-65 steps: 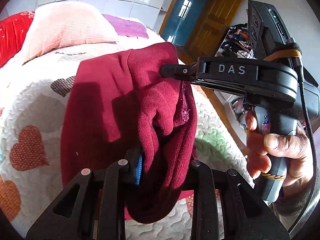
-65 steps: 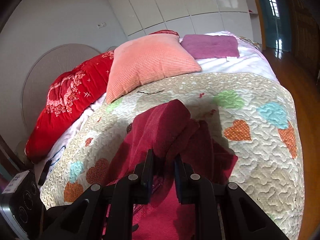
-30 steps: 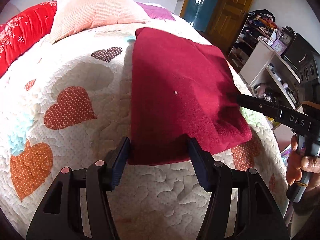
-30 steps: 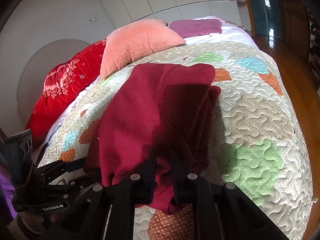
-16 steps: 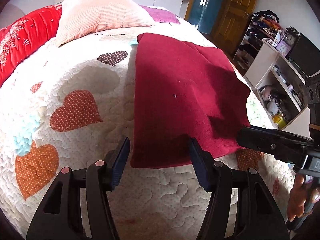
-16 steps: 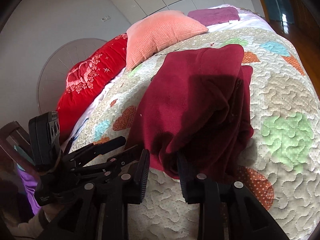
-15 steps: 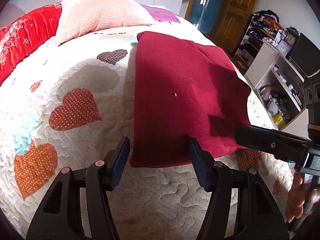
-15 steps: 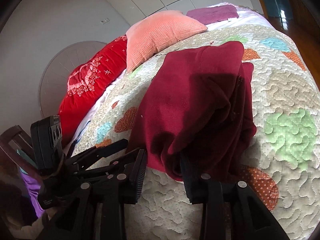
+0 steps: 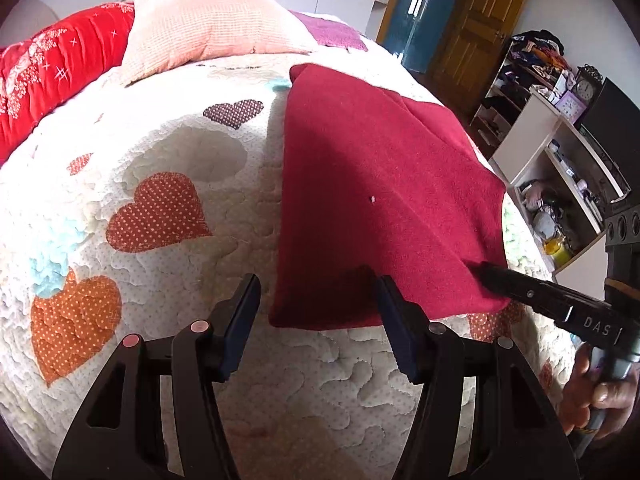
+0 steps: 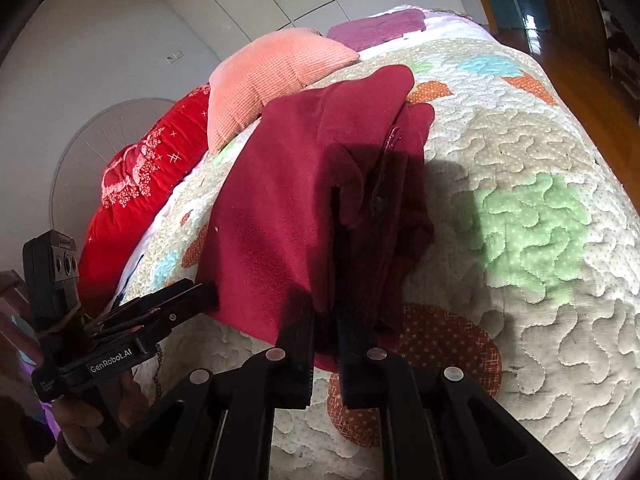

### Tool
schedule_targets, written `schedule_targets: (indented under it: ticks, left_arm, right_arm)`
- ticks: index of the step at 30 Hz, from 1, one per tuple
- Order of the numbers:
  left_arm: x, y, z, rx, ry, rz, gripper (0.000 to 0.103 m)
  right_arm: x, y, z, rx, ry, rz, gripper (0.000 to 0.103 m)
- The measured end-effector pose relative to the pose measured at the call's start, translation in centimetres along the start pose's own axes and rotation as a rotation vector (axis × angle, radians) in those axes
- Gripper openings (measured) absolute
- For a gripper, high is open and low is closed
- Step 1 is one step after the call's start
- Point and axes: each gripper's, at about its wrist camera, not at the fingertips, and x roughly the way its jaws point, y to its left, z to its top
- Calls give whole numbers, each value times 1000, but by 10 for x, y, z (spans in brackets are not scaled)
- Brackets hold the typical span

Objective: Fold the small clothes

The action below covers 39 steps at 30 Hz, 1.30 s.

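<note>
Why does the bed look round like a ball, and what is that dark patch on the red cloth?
Left wrist view: the fisheye lens bends the quilt into a dome; bright daylight falls on the red cloth. Right wrist view: the same bulge, and the dark patch on the cloth is a shadow near the right gripper; the floor shows window glare.

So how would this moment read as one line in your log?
left tool: open | right tool: shut on red garment edge | garment flat on quilt

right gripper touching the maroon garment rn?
Touching. The right wrist view shows the right gripper nearly shut on the near edge of the maroon garment, with cloth between its fingers.
</note>
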Motion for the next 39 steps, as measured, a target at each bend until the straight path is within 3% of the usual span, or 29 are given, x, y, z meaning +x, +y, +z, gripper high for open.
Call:
schedule_targets:
  ticks: [5, 9, 14, 17, 18, 23, 27, 28, 30, 36, 39]
  left_arm:
    - [-8, 3, 18, -19, -43, -17, 60]
    - [3, -2, 30, -17, -46, -8, 60]
    - [22, -8, 35, -13, -30, 5, 60]
    - [33, -9, 34, -9, -13, 23, 60]
    - [36, -10, 34, -5, -13, 27, 60]
    - [46, -10, 33, 0, -5, 14, 65]
    - [47, -7, 32, -19, -2, 6, 66]
    - [46, -6, 32, -18, -4, 6, 66]
    - [43, -5, 33, -14, -11, 1, 66]
    - [37, 3, 44, -31, -17, -33, 66]
    - [44, 15, 55, -95, 14, -117, 73]
  right_arm:
    - [-31, 7, 22, -11, -123, -32, 20]
    - [-20, 3, 54, 28, -163, -82, 49]
    - [25, -19, 94, 72, -121, -128, 48]
    - [45, -19, 105, 10, -88, -189, 18]
    - [46, -17, 106, -23, -98, -210, 16]
    - [60, -29, 104, -51, -97, -299, 16]
    - [49, -35, 102, -7, -108, -240, 16]
    - [43, -36, 101, 10, -110, -229, 18]
    - [32, -38, 96, 50, -118, -224, 41]
    - [16, -49, 76, 151, -144, -82, 57]
    - [21, -59, 72, 204, -145, -41, 72]
